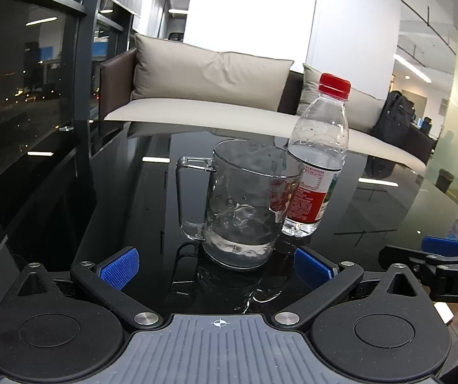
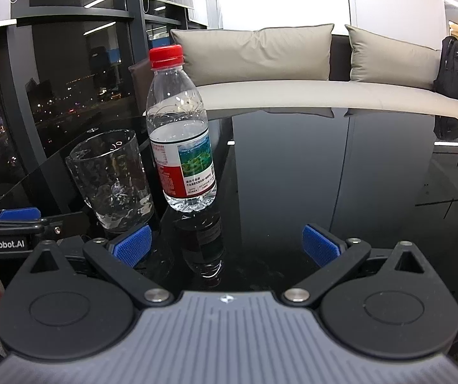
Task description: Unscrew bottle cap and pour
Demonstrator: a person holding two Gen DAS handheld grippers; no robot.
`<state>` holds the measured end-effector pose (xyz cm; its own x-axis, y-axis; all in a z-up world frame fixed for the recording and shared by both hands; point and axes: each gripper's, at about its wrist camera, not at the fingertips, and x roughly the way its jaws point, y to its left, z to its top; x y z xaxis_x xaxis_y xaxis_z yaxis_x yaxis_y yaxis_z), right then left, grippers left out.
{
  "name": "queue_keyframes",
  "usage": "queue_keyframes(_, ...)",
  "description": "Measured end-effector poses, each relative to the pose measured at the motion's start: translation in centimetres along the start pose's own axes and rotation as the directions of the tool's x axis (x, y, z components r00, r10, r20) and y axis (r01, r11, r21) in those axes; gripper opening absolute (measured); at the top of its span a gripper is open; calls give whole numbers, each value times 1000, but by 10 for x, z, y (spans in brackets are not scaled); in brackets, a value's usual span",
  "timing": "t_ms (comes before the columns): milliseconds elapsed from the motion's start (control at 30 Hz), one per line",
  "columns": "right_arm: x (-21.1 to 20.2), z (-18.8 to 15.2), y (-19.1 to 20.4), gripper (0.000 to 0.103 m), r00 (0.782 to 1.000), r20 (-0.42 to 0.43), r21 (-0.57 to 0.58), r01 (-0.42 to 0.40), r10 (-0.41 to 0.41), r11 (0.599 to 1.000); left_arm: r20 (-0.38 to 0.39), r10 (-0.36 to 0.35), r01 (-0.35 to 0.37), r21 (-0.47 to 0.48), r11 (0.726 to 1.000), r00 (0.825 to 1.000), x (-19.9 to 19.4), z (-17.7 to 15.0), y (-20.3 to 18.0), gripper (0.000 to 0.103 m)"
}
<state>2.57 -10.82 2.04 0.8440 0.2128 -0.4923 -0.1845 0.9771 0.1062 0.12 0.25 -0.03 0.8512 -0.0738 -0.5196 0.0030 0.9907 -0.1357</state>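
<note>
On the glossy black counter [image 2: 293, 176], a capped clear plastic water bottle with red label [image 2: 181, 147], light, thin-walled, best gripped mid-label, stands touching a fragile glass mug [image 1: 245, 201] holding little water; left claw [image 1: 216, 268] and right claw [image 2: 227, 244] both spread, empty.

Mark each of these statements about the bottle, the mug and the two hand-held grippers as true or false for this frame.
1. The red cap is on the bottle. True.
2. The glass mug lies on its side. False: it stands upright on the black table.
3. The left hand-held gripper is shut on the mug. False: its jaws are open, holding nothing.
4. The right hand-held gripper is open and empty. True.
5. The bottle is full to the neck. False: water reaches only about label height.
</note>
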Motion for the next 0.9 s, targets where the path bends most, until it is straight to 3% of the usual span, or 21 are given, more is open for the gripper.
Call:
queue_keyframes(167, 0, 0, 1, 103, 1000, 4, -6, 5, -5, 1000, -3, -12, 12, -5, 1000, 1000, 4, 3, 11, 102)
queue_keyframes(267, 1, 0, 1, 103, 1000, 6, -9, 8, -7, 1000, 5, 20, -21, 44, 999, 1000, 1, 0, -13, 102)
queue_keyframes(900, 1, 0, 2, 103, 1000, 17, -22, 22, -22, 1000, 0, -7, 7, 28, 1000, 1000, 0, -2, -6, 102)
